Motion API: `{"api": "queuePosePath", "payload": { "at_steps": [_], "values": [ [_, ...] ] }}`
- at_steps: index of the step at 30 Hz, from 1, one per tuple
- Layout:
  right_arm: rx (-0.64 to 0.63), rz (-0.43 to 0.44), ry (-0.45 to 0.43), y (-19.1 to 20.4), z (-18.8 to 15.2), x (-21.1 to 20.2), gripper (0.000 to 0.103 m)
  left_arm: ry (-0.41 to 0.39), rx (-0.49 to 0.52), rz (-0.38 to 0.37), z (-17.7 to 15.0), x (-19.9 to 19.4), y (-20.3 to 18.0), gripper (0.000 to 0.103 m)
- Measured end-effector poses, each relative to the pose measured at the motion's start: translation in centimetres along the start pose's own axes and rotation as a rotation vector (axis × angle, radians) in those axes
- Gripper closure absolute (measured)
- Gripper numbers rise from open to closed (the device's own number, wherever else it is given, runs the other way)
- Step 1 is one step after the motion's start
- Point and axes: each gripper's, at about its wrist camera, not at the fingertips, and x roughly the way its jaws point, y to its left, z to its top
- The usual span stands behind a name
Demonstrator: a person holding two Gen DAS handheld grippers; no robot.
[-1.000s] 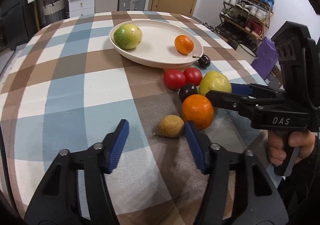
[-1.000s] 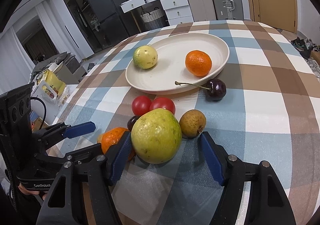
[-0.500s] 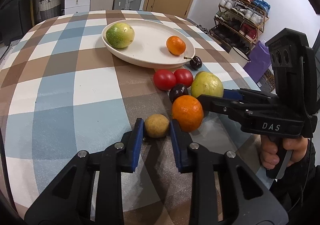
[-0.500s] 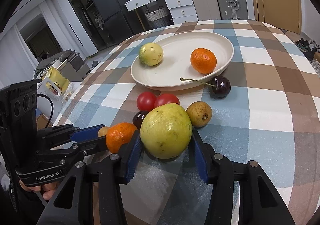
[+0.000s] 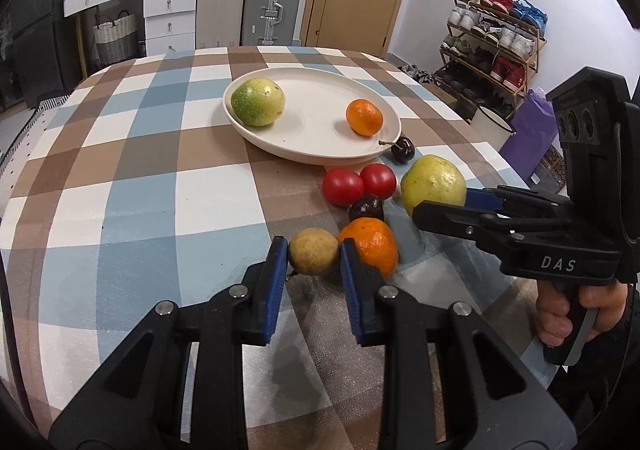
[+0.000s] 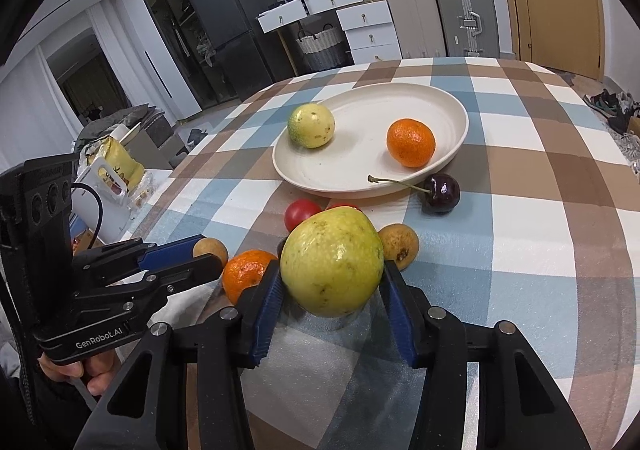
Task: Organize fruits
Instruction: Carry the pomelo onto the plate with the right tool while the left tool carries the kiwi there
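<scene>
left gripper [image 5: 313, 252]: gripping the small tan fruit [image 5: 313, 252]; its pads were wide apart a second ago and are now pressing both sides.
right gripper [image 6: 332, 278]: clamping the big yellow-green fruit [image 6: 332, 268], having closed onto it during the last second.
fruit position: both held pieces are sitting low over the checked tablecloth [image 5: 160, 209], near the loose orange [image 5: 370, 244], two tomatoes [image 5: 358, 183] and dark cherries [image 5: 402, 149].
plate [image 5: 256, 135]: already holding a green fruit [image 5: 258, 101] and a small orange [image 5: 364, 117].
meaning: both grasps are looking secure, so lifting toward the plate is probably coming next.
</scene>
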Motion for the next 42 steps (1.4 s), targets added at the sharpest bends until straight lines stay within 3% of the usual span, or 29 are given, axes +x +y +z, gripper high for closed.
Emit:
{"api": "queuePosePath", "payload": {
  "at_steps": [20, 42],
  "values": [
    [-0.017, 0.025, -0.075, 0.0, 1.4, -2.5, 0.054, -0.099, -0.011, 0.07, 2.5, -1.9, -0.3, 0.079],
    [-0.038, 0.013, -0.103, -1.4, 4.8, -1.9, 0.054, -0.137, 0.02, 0.085, 7.4, 1.1, -1.2, 0.079]
  ]
}}
